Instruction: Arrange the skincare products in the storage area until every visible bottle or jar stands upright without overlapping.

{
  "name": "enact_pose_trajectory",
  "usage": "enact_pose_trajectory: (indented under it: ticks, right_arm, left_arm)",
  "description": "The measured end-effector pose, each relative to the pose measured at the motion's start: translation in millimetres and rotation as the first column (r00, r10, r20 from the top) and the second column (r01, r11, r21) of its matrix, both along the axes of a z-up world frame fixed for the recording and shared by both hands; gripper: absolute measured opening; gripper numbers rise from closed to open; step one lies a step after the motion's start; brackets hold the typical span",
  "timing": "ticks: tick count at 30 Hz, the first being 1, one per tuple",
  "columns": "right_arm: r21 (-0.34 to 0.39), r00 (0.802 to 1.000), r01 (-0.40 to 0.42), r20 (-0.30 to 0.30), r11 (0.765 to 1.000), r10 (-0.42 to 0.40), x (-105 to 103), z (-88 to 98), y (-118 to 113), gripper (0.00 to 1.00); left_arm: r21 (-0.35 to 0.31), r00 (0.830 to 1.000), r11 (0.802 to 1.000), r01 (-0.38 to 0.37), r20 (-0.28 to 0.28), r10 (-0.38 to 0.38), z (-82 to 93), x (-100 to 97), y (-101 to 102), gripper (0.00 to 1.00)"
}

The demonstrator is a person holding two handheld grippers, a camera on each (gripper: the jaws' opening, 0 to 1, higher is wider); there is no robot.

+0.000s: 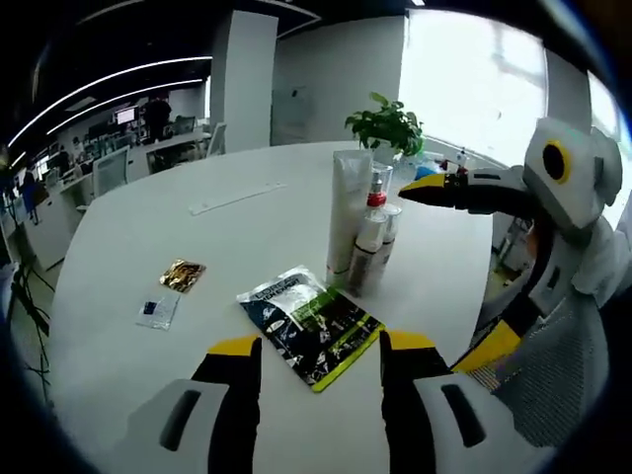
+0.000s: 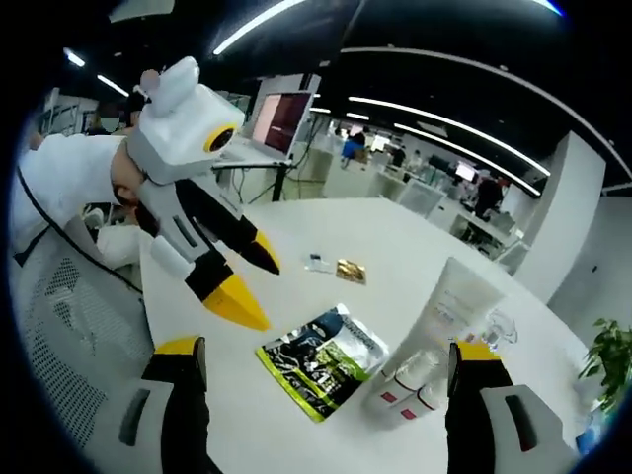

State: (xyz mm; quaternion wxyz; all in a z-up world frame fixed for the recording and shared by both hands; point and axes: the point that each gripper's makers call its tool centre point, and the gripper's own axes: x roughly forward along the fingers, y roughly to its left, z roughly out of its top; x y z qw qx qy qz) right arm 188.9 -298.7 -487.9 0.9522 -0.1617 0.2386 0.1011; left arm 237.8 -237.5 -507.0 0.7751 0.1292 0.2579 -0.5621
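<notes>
Two bottles (image 1: 367, 252) upright, sachet (image 1: 310, 324) flat beside

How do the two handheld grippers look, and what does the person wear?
Each gripper has a white body with black fingers ending in yellow tips. In the left gripper view, the right gripper has a round yellow-ringed part on its white head. In the right gripper view, the left gripper looks alike. The person's sleeve is white.

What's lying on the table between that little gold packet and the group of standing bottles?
In the left gripper view, a dark green-and-black sachet lies flat on the white table between the gold packet and the bottles.
</notes>
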Motion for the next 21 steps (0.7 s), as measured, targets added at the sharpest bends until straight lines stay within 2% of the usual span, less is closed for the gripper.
enact_pose_trajectory:
  ticks: [3, 5, 8, 15, 21]
  right_arm:
    - [0.009, 1.0, 0.024, -0.007, 1.0, -0.024, -5, -0.1, -10, 0.99]
    - [0.017, 0.999, 0.042, -0.01, 0.999, -0.042, -9, 0.2, -18, 0.99]
    - [0.029, 0.996, 0.083, -0.021, 0.996, -0.082, -12, -2.0, -29, 0.99]
    - [0.033, 0.99, 0.14, -0.029, 0.99, -0.139, -24, -8.0, -49, 0.99]
    - [0.099, 0.979, 0.204, -0.024, 0.974, -0.202, -32, -16.2, -62, 0.99]
  left_arm:
    - [-0.005, 1.0, 1.0, -0.009, 0.011, 0.009, 2.6, -1.0, 3, 0.48]
    - [-0.021, 0.998, 1.0, -0.003, 0.055, 0.004, 5.9, -0.6, 4, 0.51]
    - [-0.014, 0.999, 1.0, -0.022, 0.036, 0.023, 3.2, -3.9, 6, 0.54]
    - [-0.027, 0.997, 0.998, -0.06, 0.036, 0.061, -1.8, -11.3, 11, 0.61]
    - [-0.048, 0.996, 0.995, -0.084, 0.033, 0.086, -5.0, -11.9, 10, 0.71]
